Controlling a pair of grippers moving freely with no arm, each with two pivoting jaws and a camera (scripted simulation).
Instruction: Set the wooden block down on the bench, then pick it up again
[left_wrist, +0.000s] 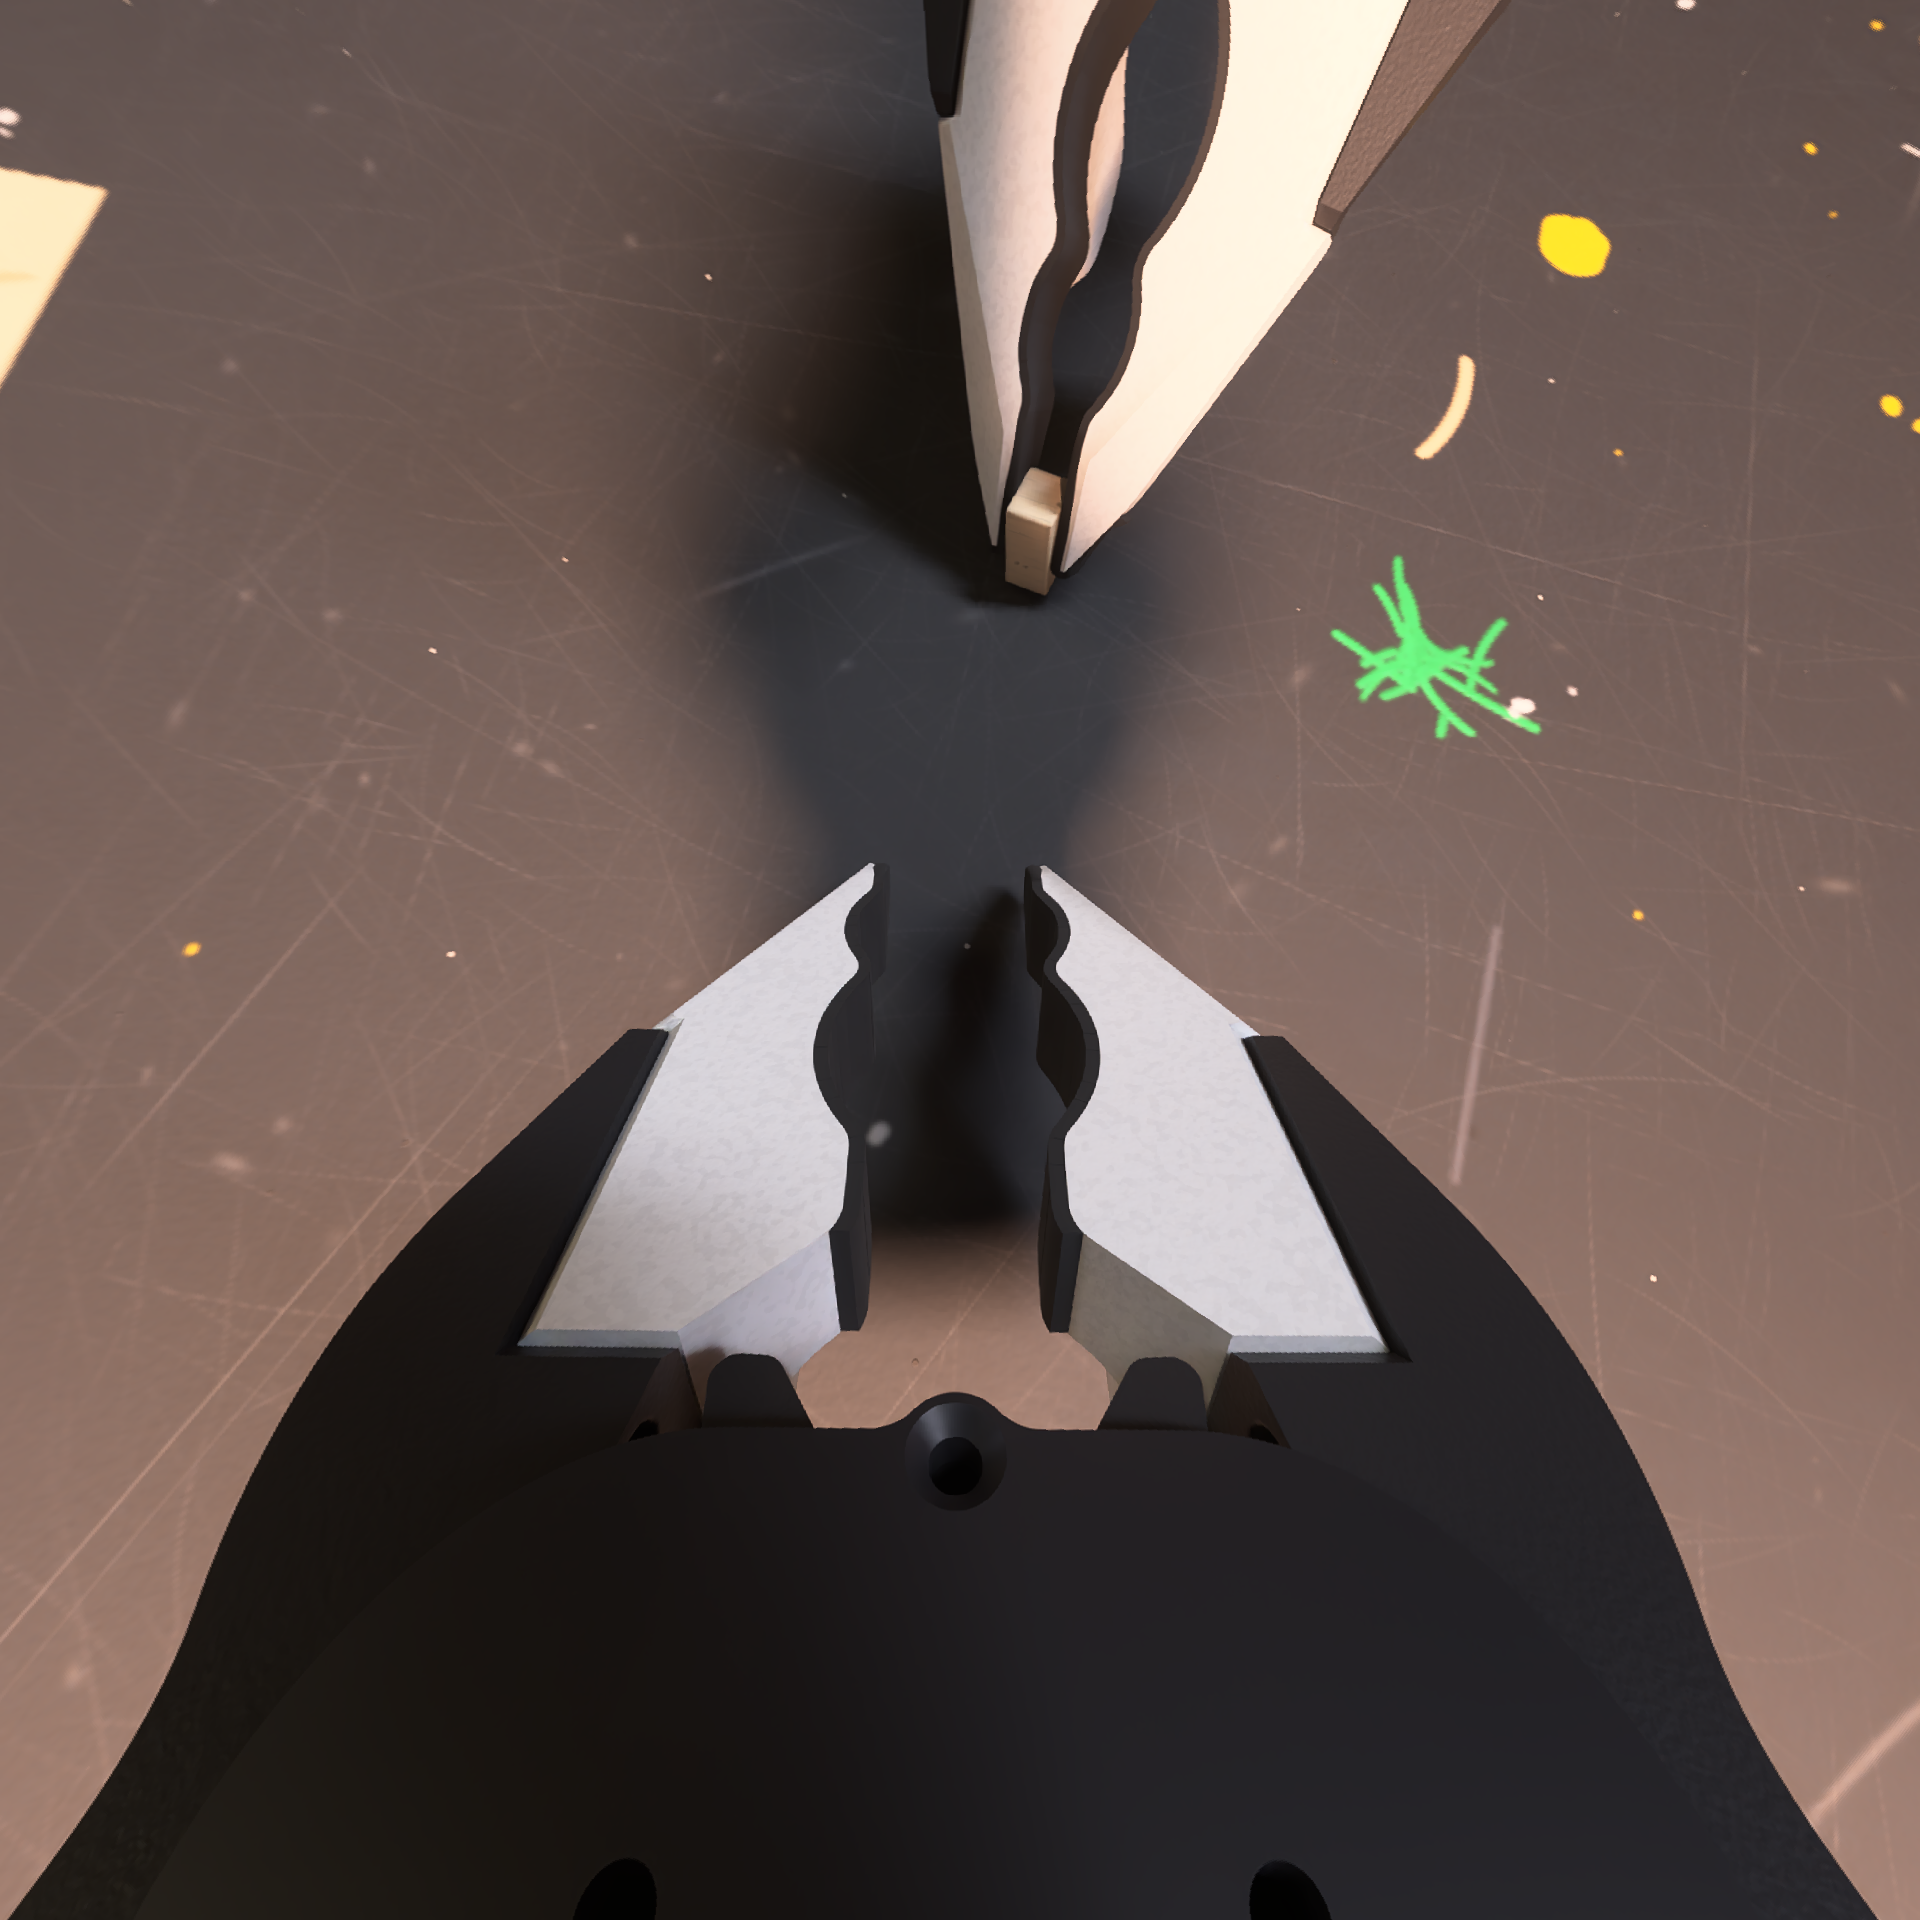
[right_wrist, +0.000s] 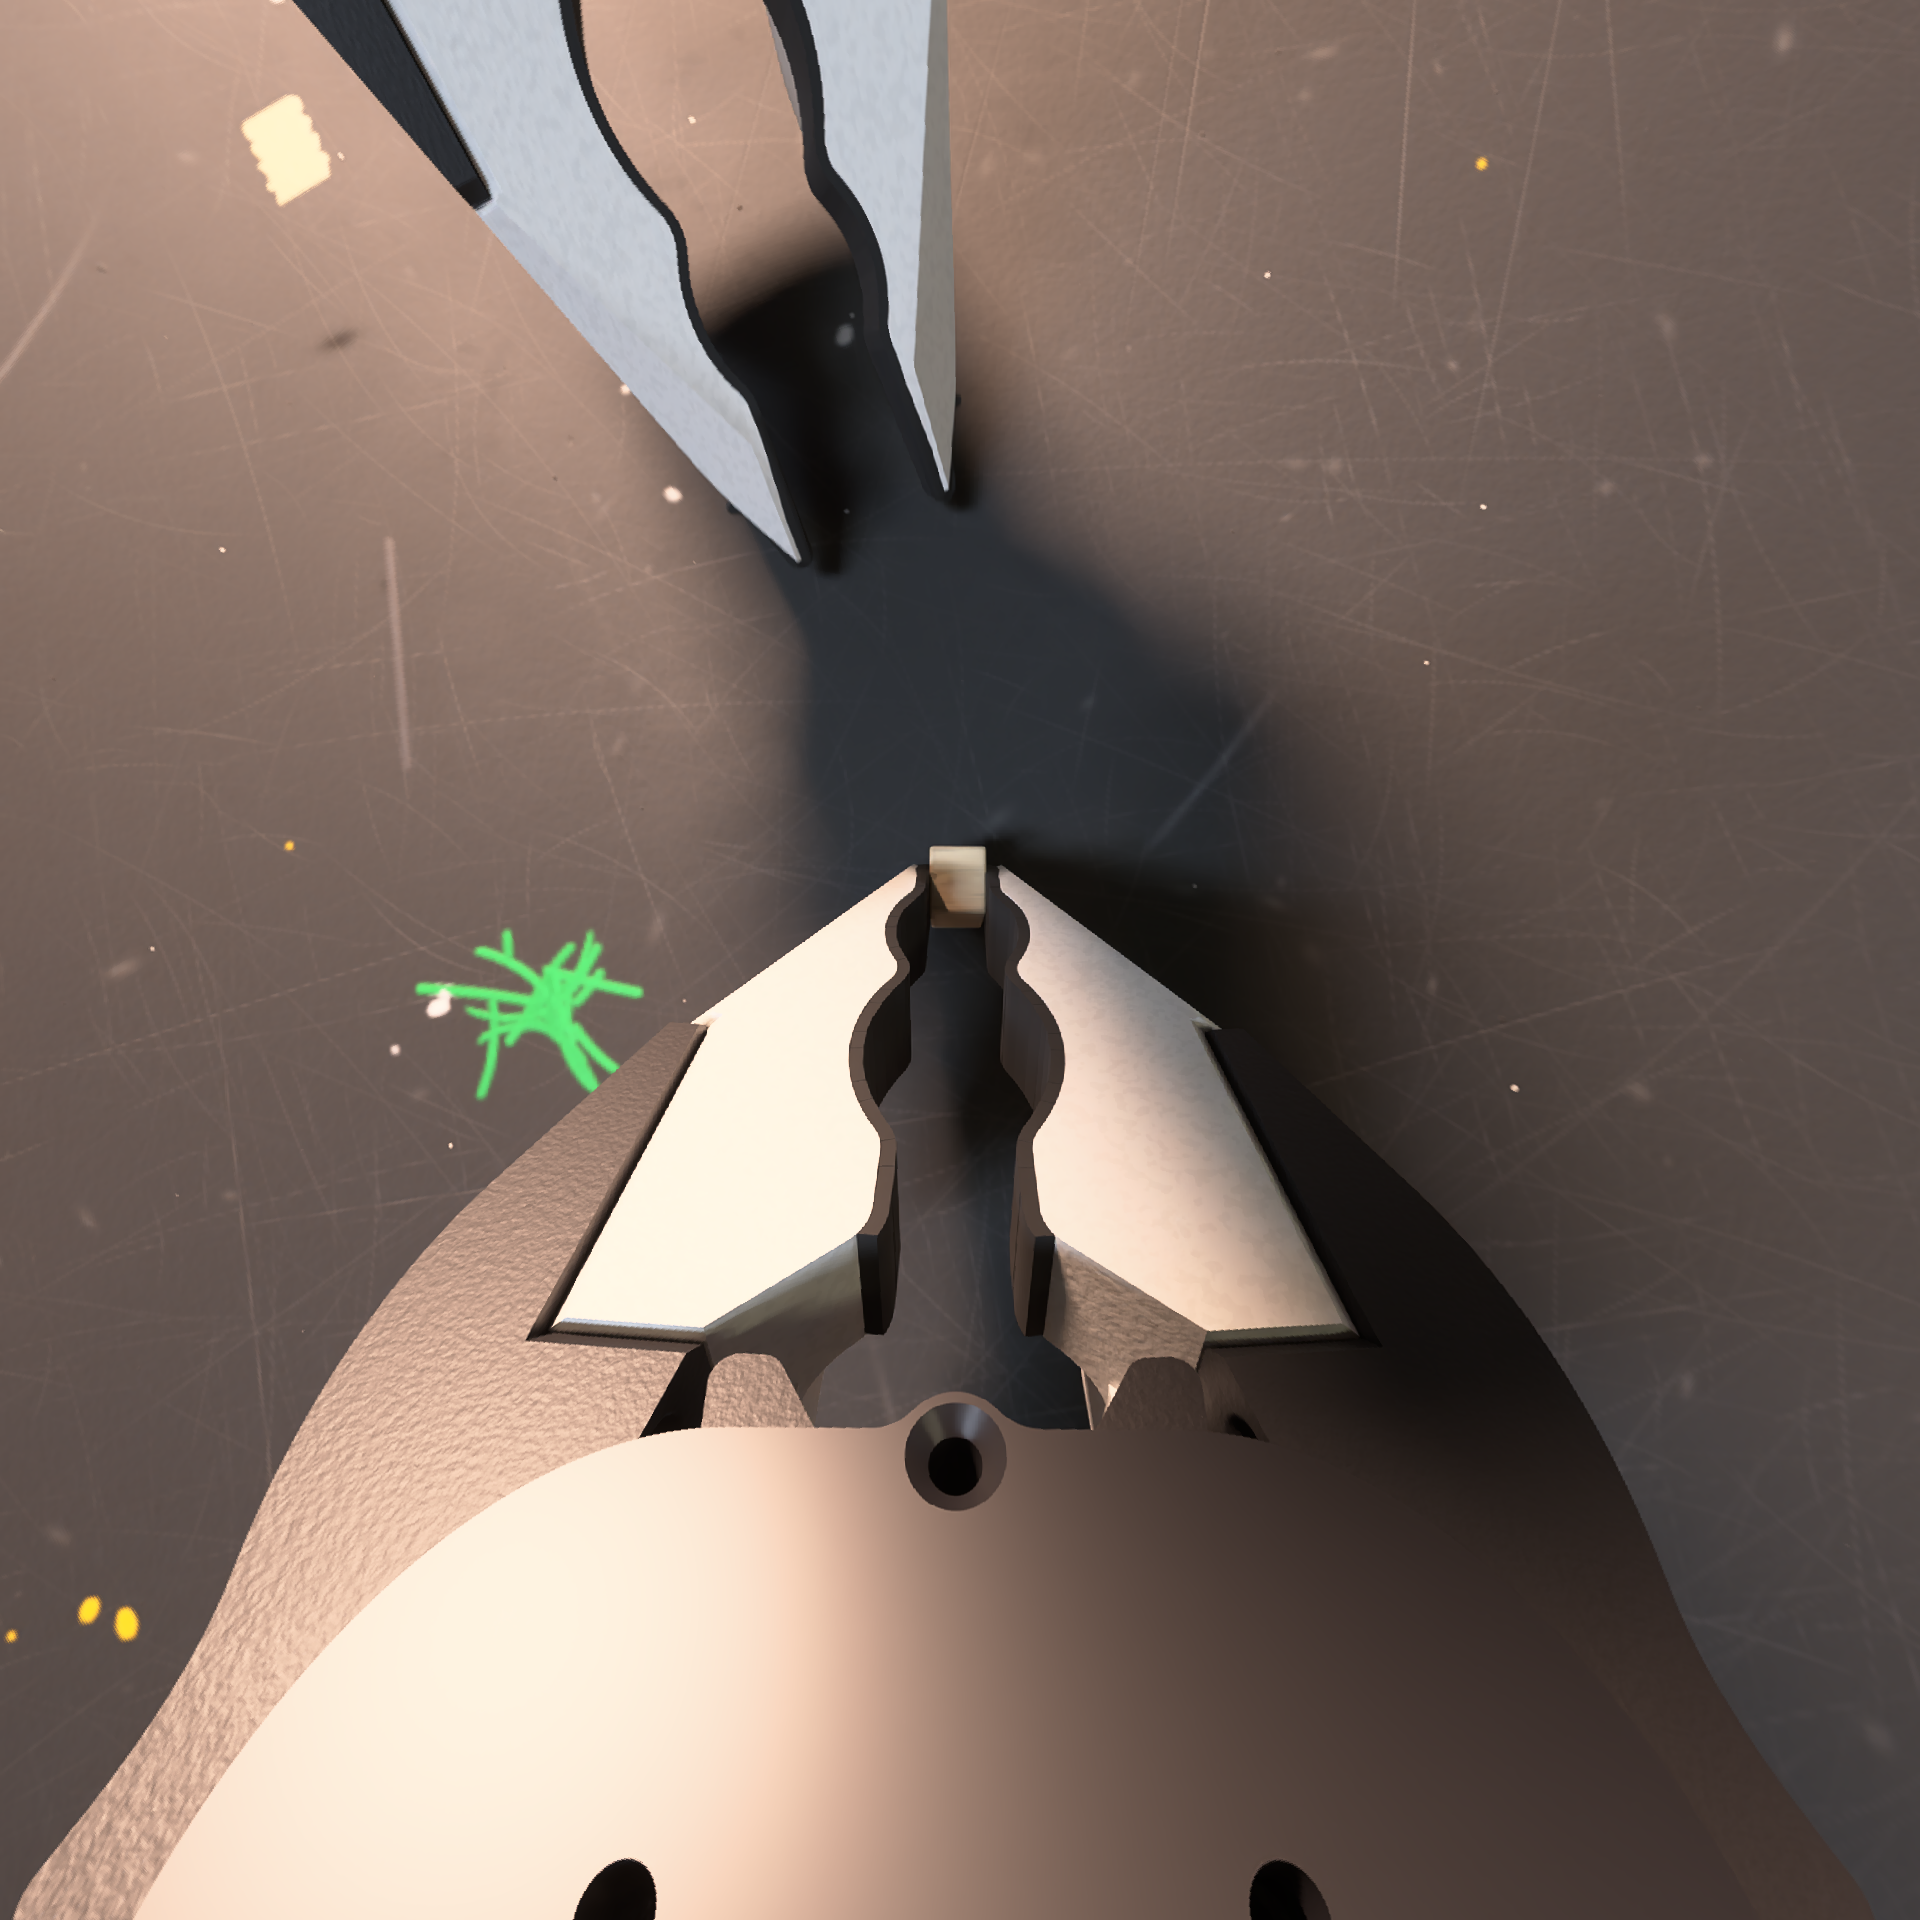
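Observation:
The wooden block (right_wrist: 958, 883) is small and pale. It sits between the fingertips of my right gripper (right_wrist: 958, 878), which is shut on it, right at the dark scratched bench (right_wrist: 1455, 623). I cannot tell whether the block touches the bench. In the left wrist view the block (left_wrist: 1032, 540) shows at the tips of the right gripper (left_wrist: 1032, 561), which points down from the top. My left gripper (left_wrist: 956, 878) is open and empty, low over the bench, a short way from the block. It also shows in the right wrist view (right_wrist: 883, 530).
The bench bears a green scribble (left_wrist: 1429, 665) (right_wrist: 540, 1008), yellow paint spots (left_wrist: 1574, 244) and a pale curved streak (left_wrist: 1449, 405). A pale sheet (left_wrist: 42, 260) lies at the left edge of the left wrist view. A small pale ridged patch (right_wrist: 286, 145) lies at the far left.

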